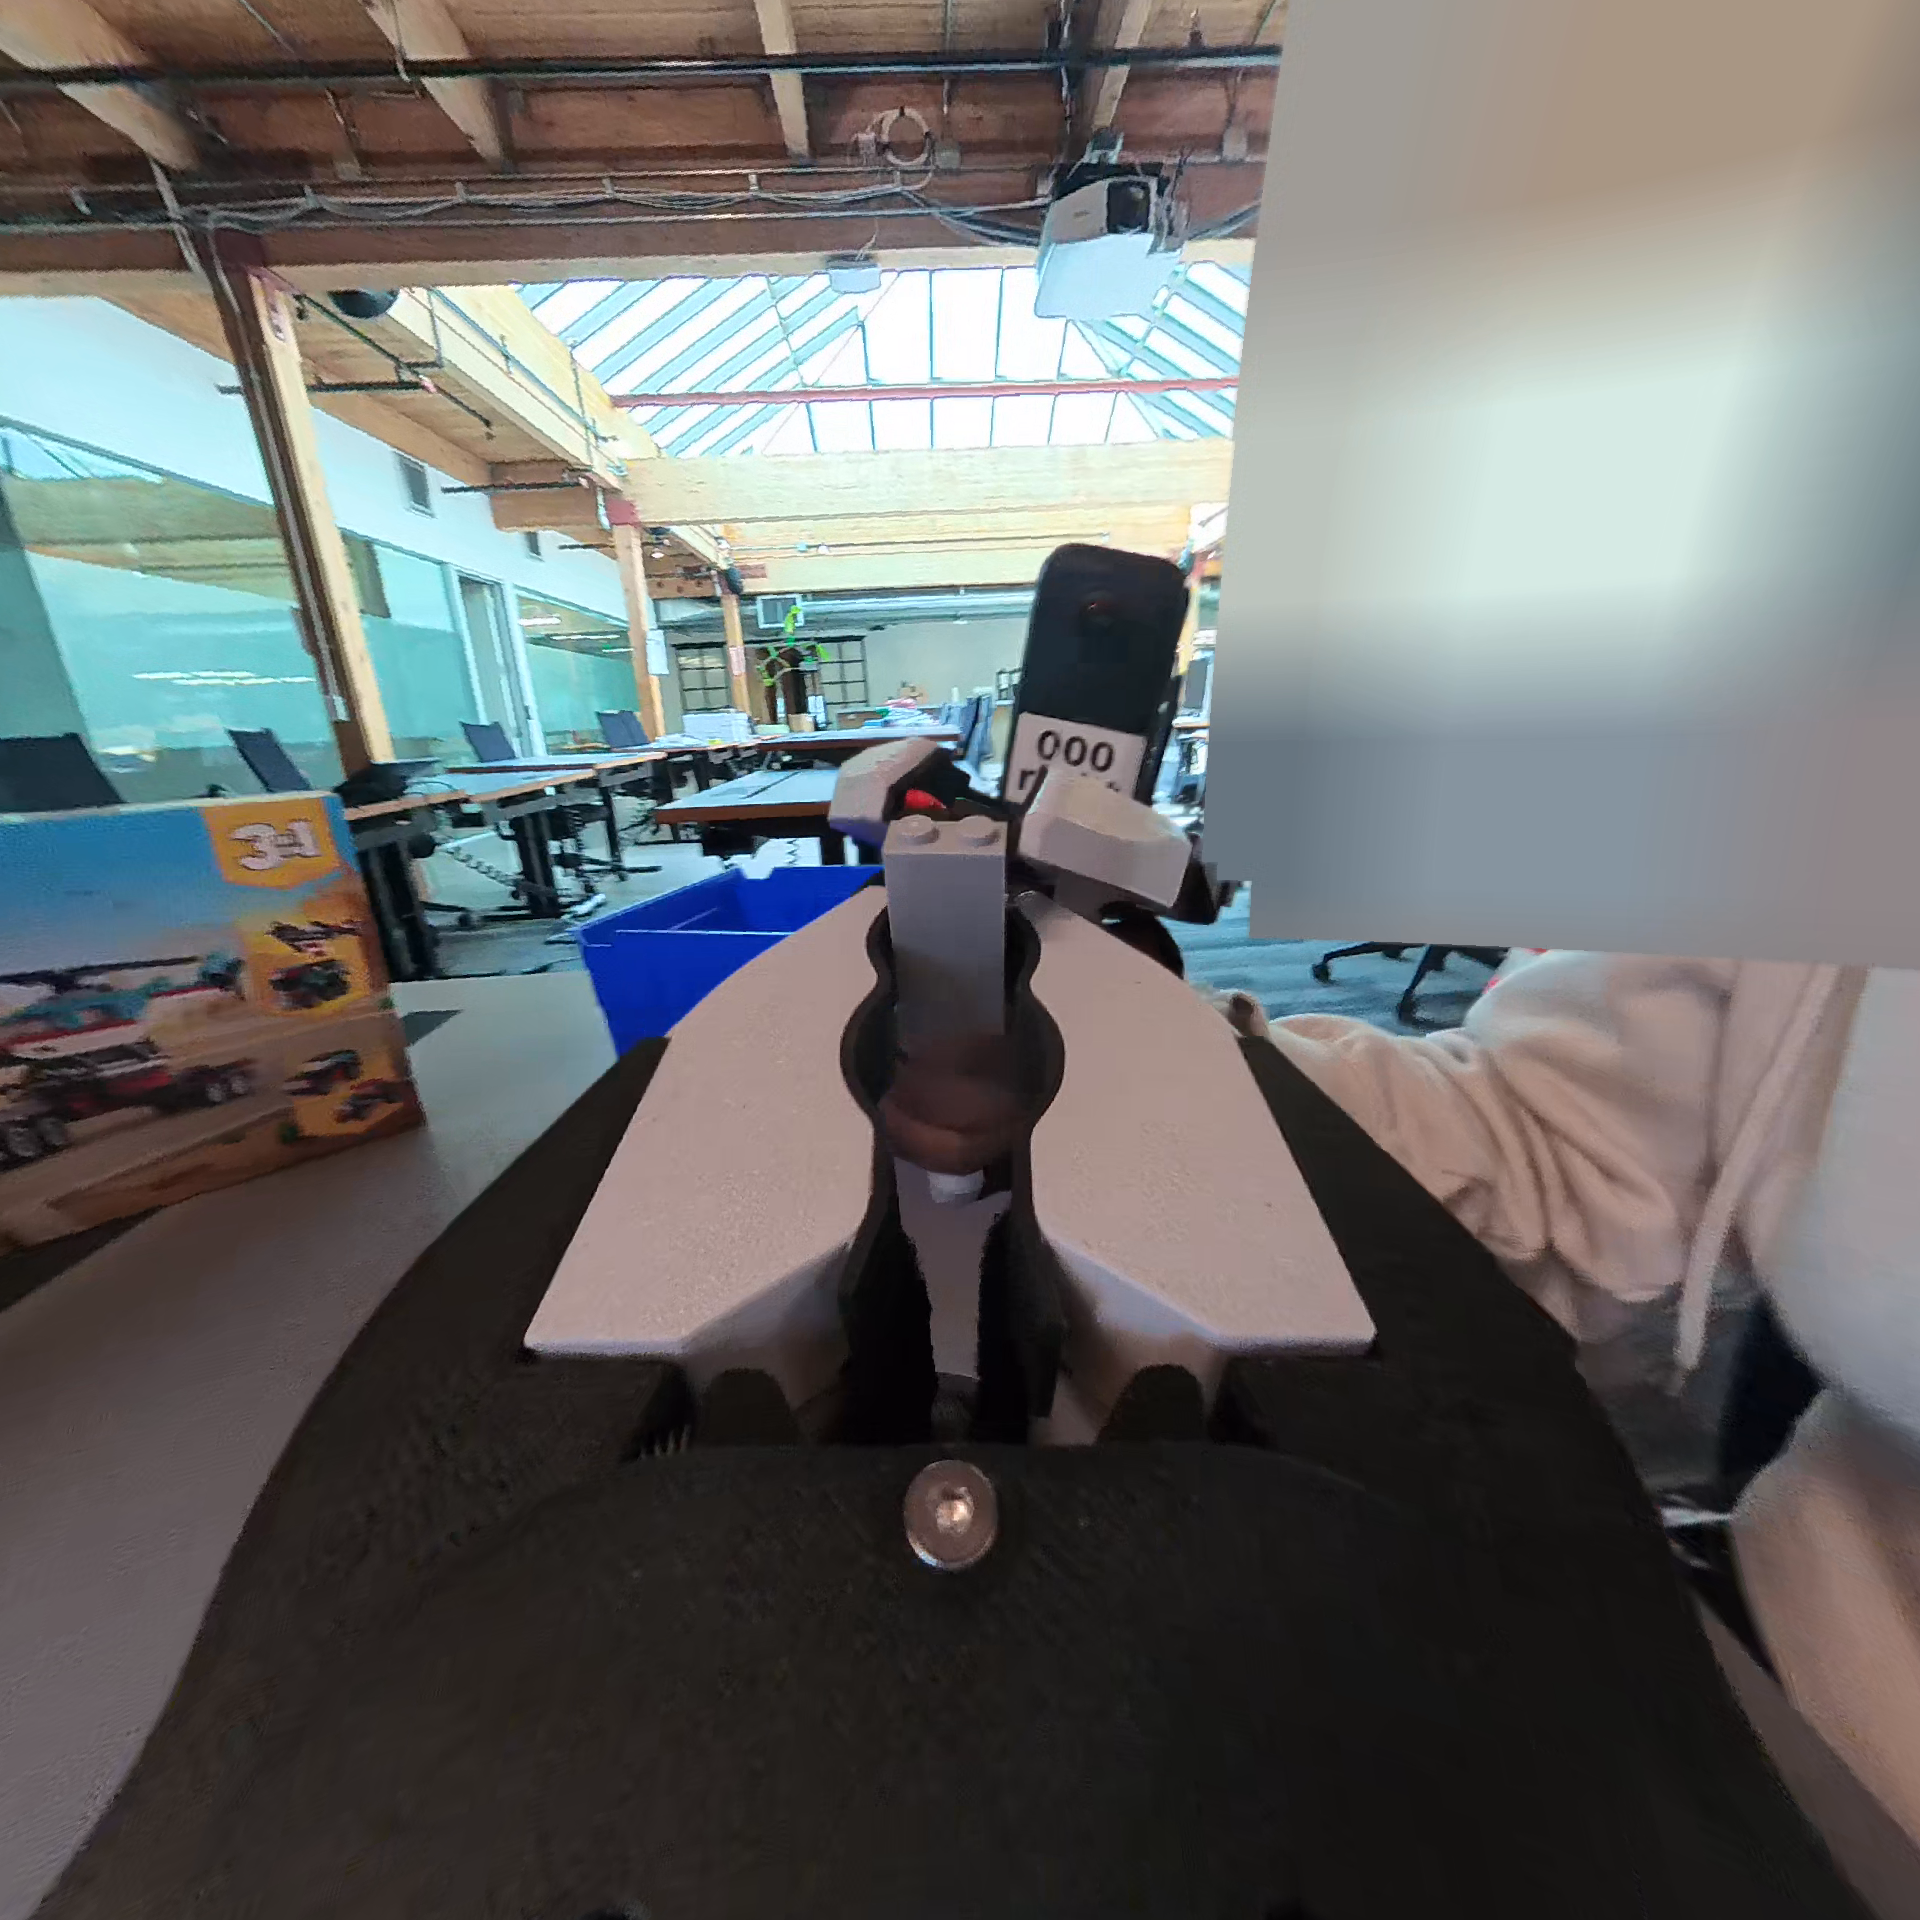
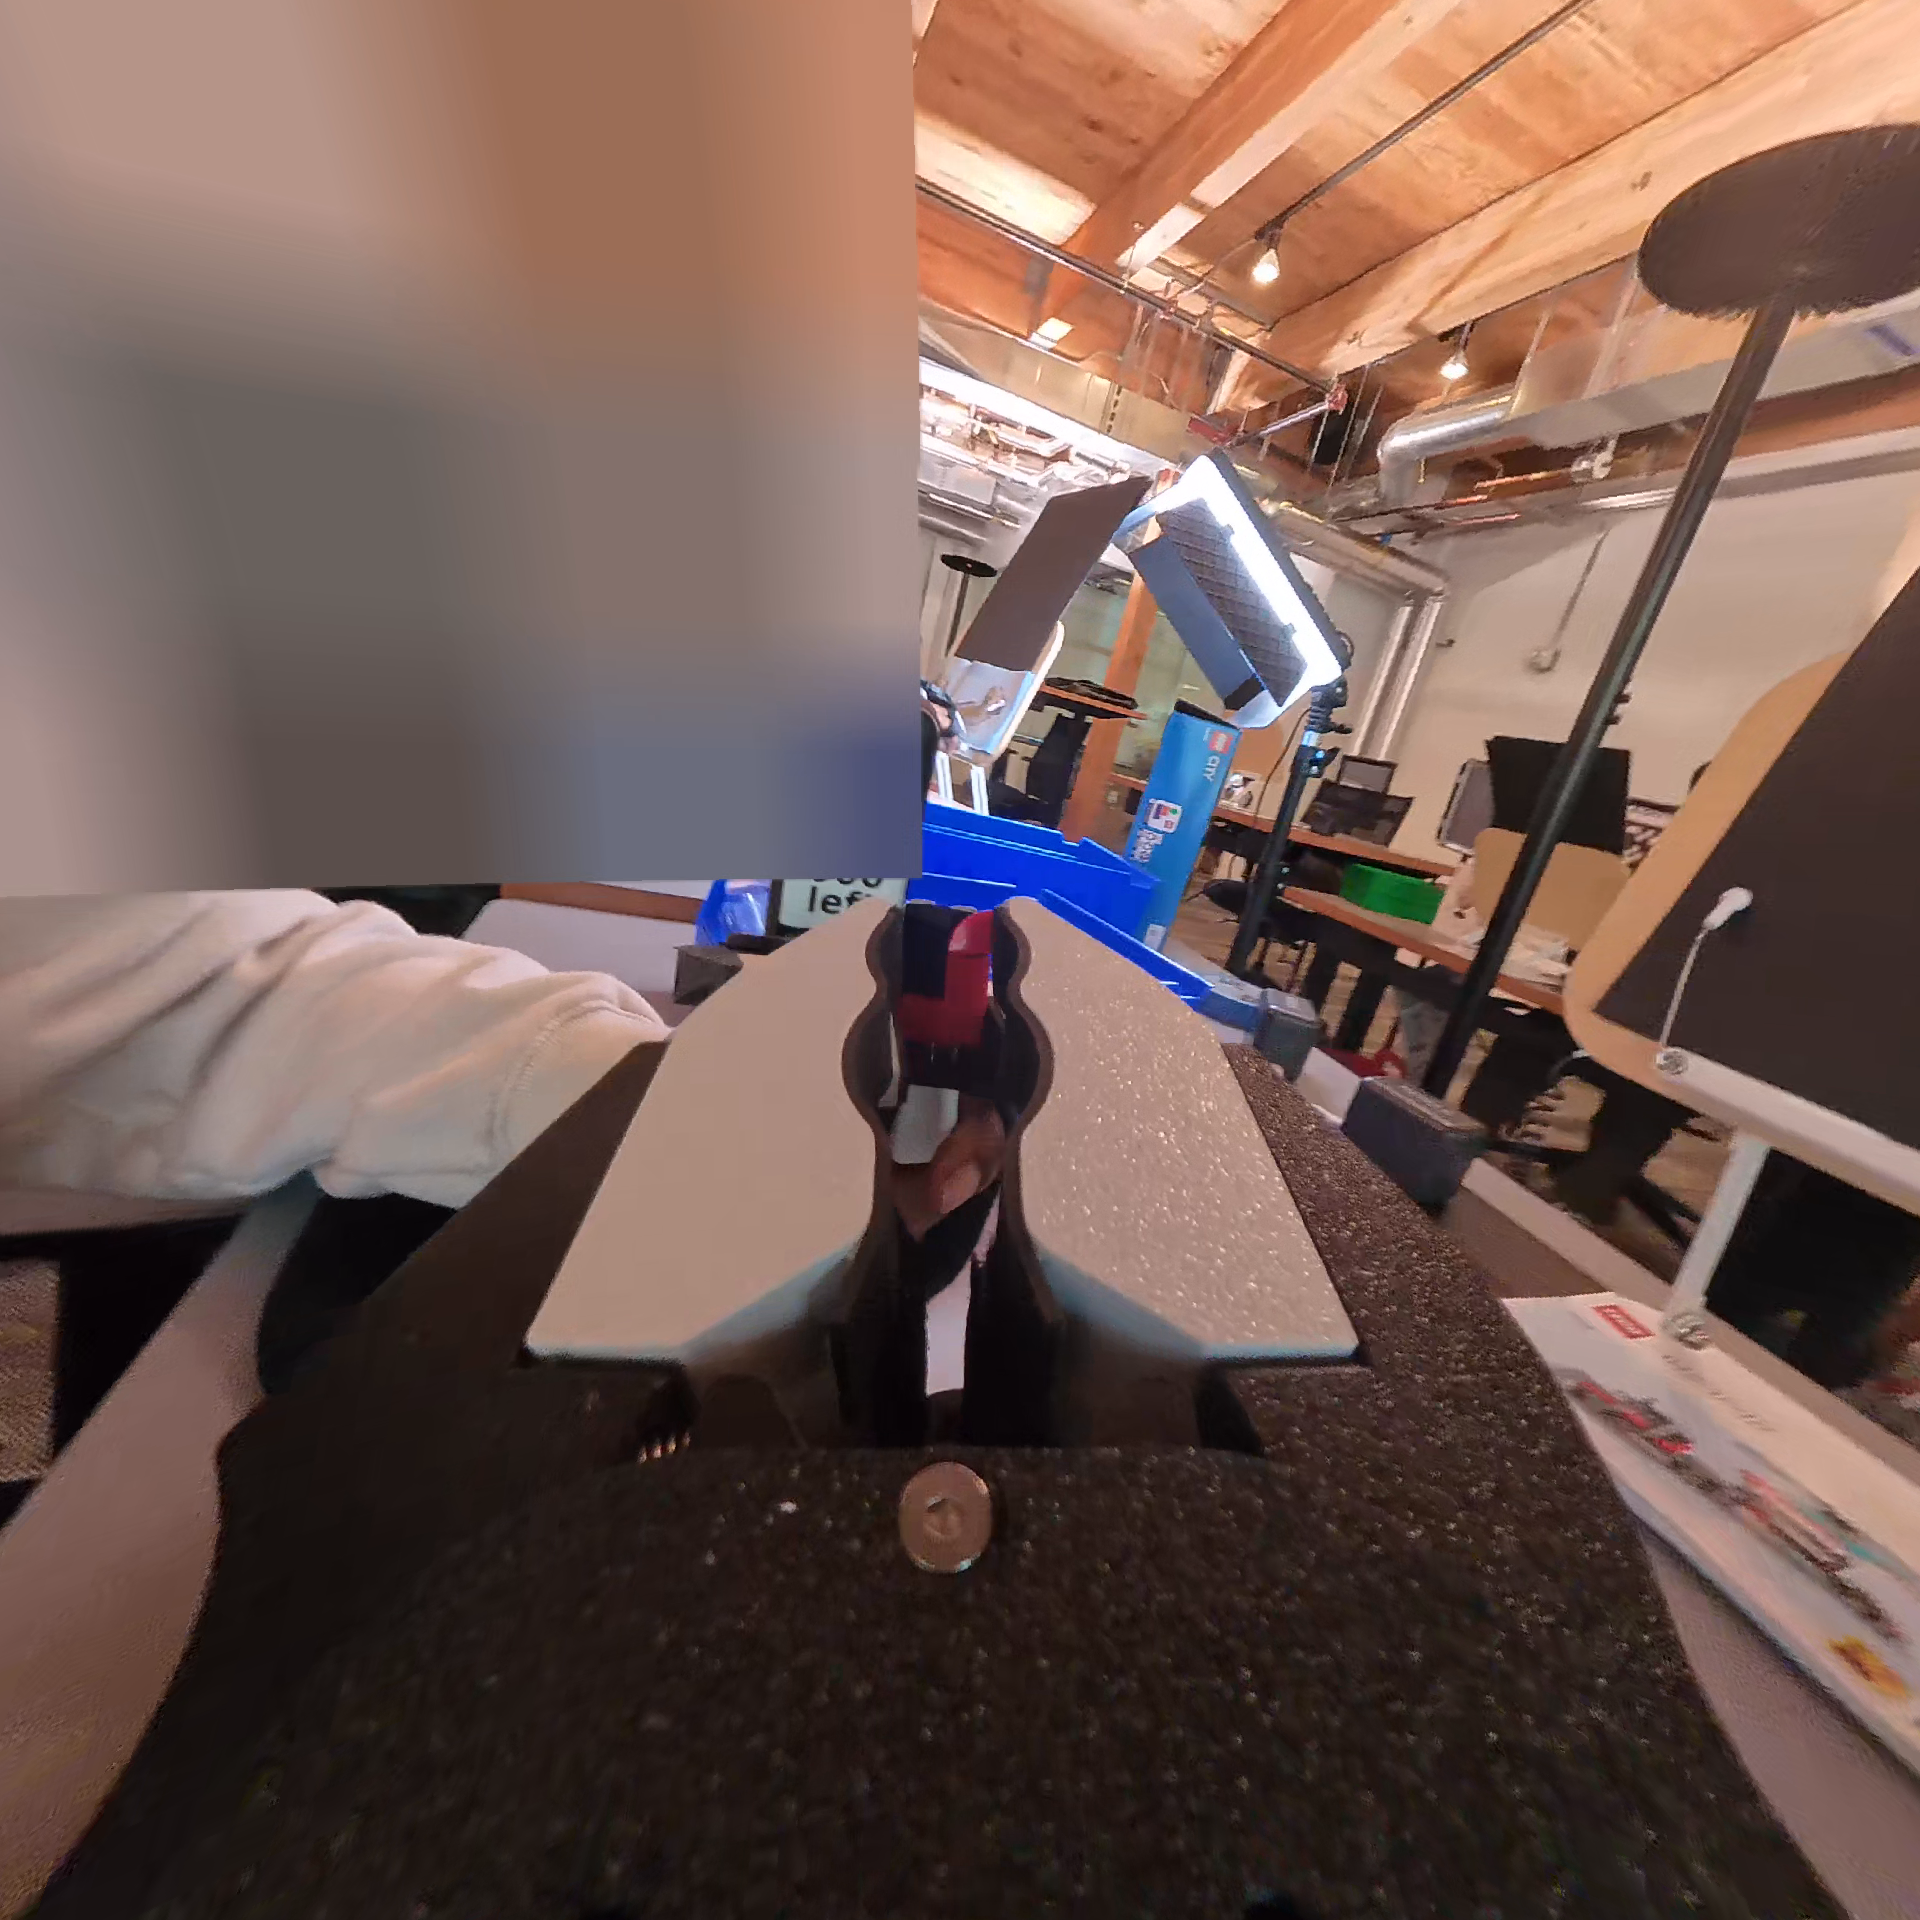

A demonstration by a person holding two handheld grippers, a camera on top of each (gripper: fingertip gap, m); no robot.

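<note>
Left hand-held gripper [image 1: 948,935] clamping upright grey brick [image 1: 948,935], studs skyward.

Print shows on a colourful toy box [image 1: 187,997] at left, with a badge near its top corner, and on a white label [image 1: 1075,758] stuck to a black camera [image 1: 1107,634] ahead. In the right wrist view a tall blue box [image 2: 1184,810] carries a logo and a square code, a second white label [image 2: 842,896] sits low at centre, and a printed booklet [image 2: 1745,1475] lies at right
</note>
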